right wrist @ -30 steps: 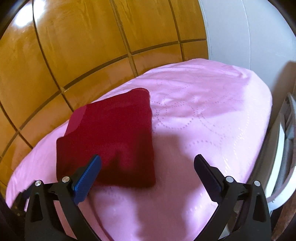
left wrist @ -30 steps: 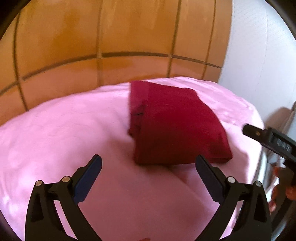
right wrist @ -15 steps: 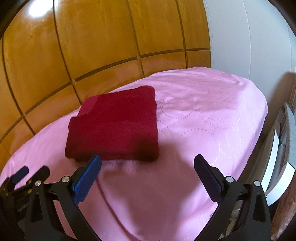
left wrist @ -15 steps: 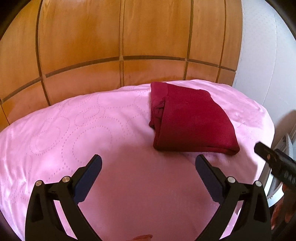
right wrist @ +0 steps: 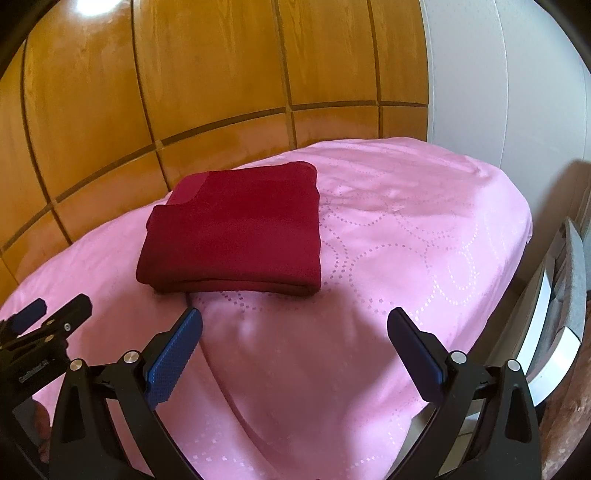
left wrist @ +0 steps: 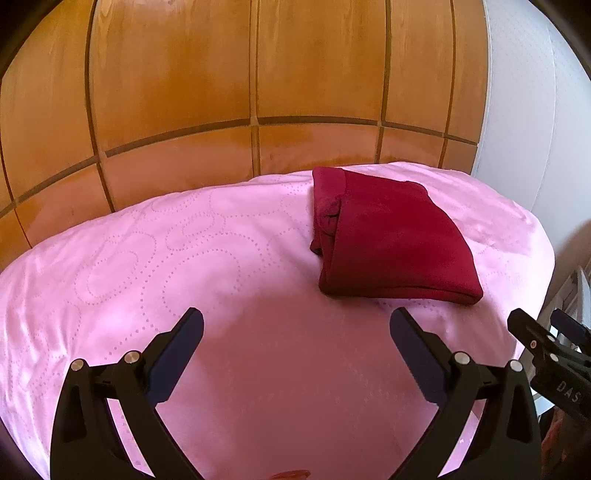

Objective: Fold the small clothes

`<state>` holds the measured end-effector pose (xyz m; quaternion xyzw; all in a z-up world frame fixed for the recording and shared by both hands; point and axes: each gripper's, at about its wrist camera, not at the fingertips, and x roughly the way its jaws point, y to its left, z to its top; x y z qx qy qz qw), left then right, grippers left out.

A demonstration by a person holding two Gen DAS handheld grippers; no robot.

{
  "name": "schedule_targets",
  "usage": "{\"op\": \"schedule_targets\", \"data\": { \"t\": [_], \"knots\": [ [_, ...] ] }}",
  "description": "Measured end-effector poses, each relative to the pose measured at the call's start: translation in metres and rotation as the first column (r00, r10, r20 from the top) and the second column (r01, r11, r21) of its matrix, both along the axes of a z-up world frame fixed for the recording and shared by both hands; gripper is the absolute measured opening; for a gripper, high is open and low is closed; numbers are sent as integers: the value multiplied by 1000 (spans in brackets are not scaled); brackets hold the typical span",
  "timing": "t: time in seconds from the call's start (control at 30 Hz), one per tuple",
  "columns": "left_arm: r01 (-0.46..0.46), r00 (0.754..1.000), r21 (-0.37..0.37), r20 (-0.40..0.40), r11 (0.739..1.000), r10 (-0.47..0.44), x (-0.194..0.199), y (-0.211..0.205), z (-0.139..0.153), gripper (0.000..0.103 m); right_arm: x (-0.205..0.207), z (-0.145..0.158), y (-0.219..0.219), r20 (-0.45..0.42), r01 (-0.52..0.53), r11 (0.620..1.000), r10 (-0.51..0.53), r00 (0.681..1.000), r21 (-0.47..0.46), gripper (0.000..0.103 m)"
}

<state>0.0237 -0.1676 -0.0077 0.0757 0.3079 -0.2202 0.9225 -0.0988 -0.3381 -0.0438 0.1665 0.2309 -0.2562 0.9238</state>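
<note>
above the pink bedspread point(left wrist: 155, 258), left tongs point(left wrist: 295, 332) and right tongs point(right wrist: 293, 330) gape wide, empty. beyond them lies the folded dark red garment point(right wrist: 236, 229), likely soft, light; best pinched at its near folded edge.

Bright daylight, warm cast. Glare spot on wood panels point(right wrist: 92, 7), top left of right view. Soft shadows on pink cover point(left wrist: 295, 369) near cams. Strong fisheye bending, dark vignette corners. Focus sharp.
</note>
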Motion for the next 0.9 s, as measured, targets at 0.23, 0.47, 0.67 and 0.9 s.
{"op": "schedule_targets", "data": {
  "t": [0.23,0.47,0.67,0.9],
  "knots": [
    [4,1000,-1,-3,1000,-4,-2,-1,0,101,1,-3,0,-4,3,1000,-3,1000,9,99],
    [14,1000,7,-7,1000,-14,-4,-2,-3,101,1,-3,0,-6,7,1000,-7,1000,4,99],
    [20,1000,6,-11,1000,-20,-5,-2,-3,101,1,-4,-1,-7,2,1000,-2,1000,7,99],
    [22,1000,5,-12,1000,-22,-5,-2,-4,101,1,-4,-1,-8,2,1000,-2,1000,11,99]
  ]
}}
